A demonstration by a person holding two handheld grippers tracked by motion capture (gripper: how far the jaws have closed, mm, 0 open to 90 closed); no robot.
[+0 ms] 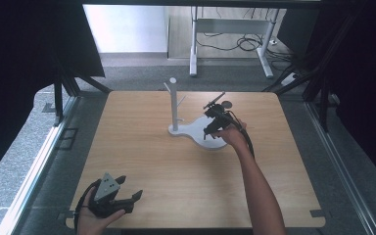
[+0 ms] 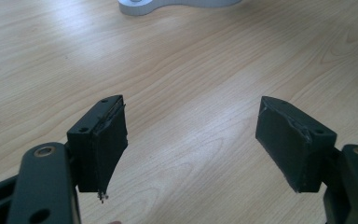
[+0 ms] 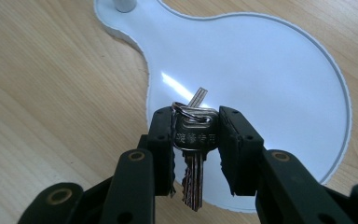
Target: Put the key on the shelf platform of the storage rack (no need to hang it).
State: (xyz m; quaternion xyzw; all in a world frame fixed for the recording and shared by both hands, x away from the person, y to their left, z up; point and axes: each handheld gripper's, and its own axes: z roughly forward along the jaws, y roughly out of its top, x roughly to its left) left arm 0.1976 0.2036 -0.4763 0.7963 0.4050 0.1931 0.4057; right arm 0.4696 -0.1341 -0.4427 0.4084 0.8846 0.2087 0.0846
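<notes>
- The right gripper [image 3: 196,140] was clamped on a bunch of keys [image 3: 195,154], jaws pressing the key heads from both sides.
- The keys hung above the white stand base [image 3: 270,84], near its upright post [image 1: 174,105].
- The left gripper [image 2: 191,144] rested near the wooden table's [image 1: 176,171] front edge, jaws spread apart, holding nothing.

Standing in the way at twelve o'clock of the table [image 1: 142,161]: a white stand [image 1: 174,105], its pegs sticking out, base [image 1: 210,139] spreading toward three. Lying open from nine through six: bare wood.
</notes>
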